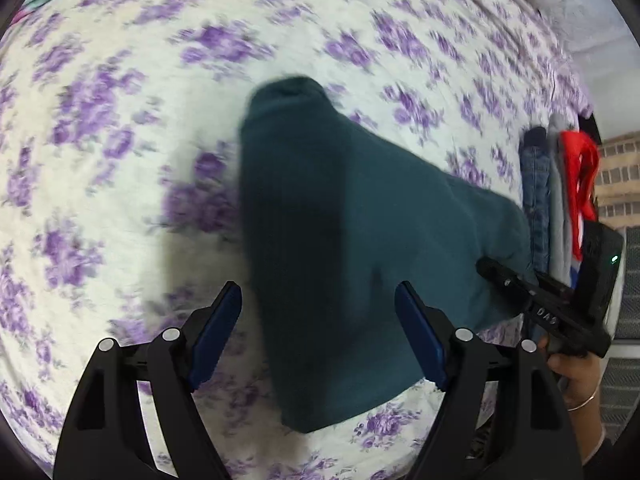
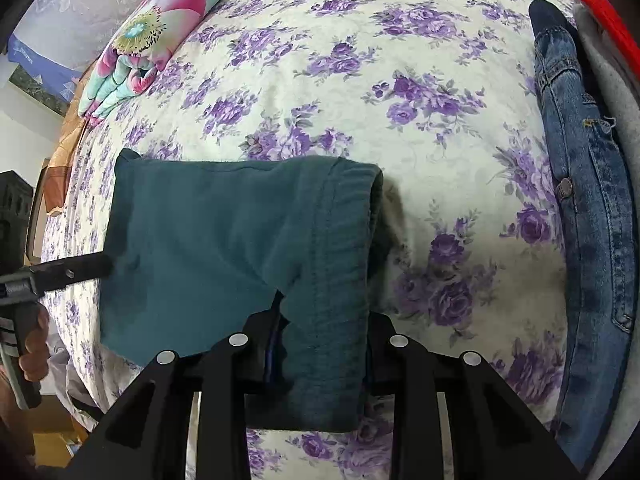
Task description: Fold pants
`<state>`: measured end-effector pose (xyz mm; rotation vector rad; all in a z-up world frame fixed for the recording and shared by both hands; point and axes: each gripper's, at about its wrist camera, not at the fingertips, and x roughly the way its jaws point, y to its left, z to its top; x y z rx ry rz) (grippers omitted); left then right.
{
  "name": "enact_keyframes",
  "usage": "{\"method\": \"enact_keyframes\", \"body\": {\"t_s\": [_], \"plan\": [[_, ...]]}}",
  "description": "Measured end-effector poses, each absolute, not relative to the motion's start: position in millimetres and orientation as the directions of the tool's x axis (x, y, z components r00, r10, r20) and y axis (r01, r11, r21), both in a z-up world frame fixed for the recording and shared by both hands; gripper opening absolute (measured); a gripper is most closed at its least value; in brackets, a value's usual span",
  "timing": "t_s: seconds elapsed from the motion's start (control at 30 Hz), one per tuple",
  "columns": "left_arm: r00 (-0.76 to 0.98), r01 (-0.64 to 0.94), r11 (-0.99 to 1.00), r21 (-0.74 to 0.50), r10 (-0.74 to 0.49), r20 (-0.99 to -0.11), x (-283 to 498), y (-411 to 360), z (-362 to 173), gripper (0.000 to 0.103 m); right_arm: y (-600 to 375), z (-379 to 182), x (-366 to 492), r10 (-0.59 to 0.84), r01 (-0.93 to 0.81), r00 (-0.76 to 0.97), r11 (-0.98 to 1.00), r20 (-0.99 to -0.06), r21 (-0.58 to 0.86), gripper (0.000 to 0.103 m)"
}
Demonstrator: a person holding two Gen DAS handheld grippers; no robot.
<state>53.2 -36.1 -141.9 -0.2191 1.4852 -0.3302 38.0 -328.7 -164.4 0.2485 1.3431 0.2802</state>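
Observation:
Dark teal pants (image 1: 340,220) lie folded on the bed's purple-flowered sheet (image 1: 120,160). My left gripper (image 1: 320,320) hangs over their near end, open, its blue pads (image 1: 218,332) standing wide on either side of the cloth without pressing it. In the right wrist view the waistband end of the pants (image 2: 332,240) runs between my right gripper's (image 2: 320,344) jaws, which are shut on the bunched fabric. The left gripper (image 2: 100,267) reaches the pants' left edge in that view, held by a hand (image 2: 34,344). The right gripper (image 1: 486,268) shows at the pants' right edge in the left wrist view.
Folded blue jeans (image 2: 580,200), a grey garment (image 2: 612,92) and a red one (image 2: 600,4) lie in a row along the bed's right side. A bright floral pillow (image 2: 148,40) sits at the far left corner. Bare sheet (image 2: 360,80) stretches beyond the pants.

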Motion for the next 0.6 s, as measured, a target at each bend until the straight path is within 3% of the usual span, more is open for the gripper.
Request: {"method": "enact_keyframes", "body": {"t_s": [0.1,0.37,0.5,0.6], "plan": [[0.021,0.095,0.958,-0.271,-0.274,-0.962,55.6,-43.3,-158.0,0.074,-328.7,-165.4,37.2,0.343,-0.063,0.209,0.939,-0.916,0.338,0.031],[-0.014,0.050,0.923,-0.382,-0.381,-0.924,57.2,-23.6,-158.8,0.075,-332.0,-167.5,33.7,0.360,-0.058,0.223,0.933,-0.906,0.356,0.033],[-0.047,0.020,0.893,-0.449,-0.448,-0.893,58.1,-26.5,-171.2,0.083,-329.3,-167.5,33.4,0.359,-0.049,0.222,0.933,-0.906,0.357,0.035],[-0.032,0.079,0.903,-0.422,-0.421,-0.907,56.4,-47.0,-174.7,0.093,-326.9,-168.5,35.0,0.365,-0.037,0.217,0.930,-0.905,0.366,0.036]]}}
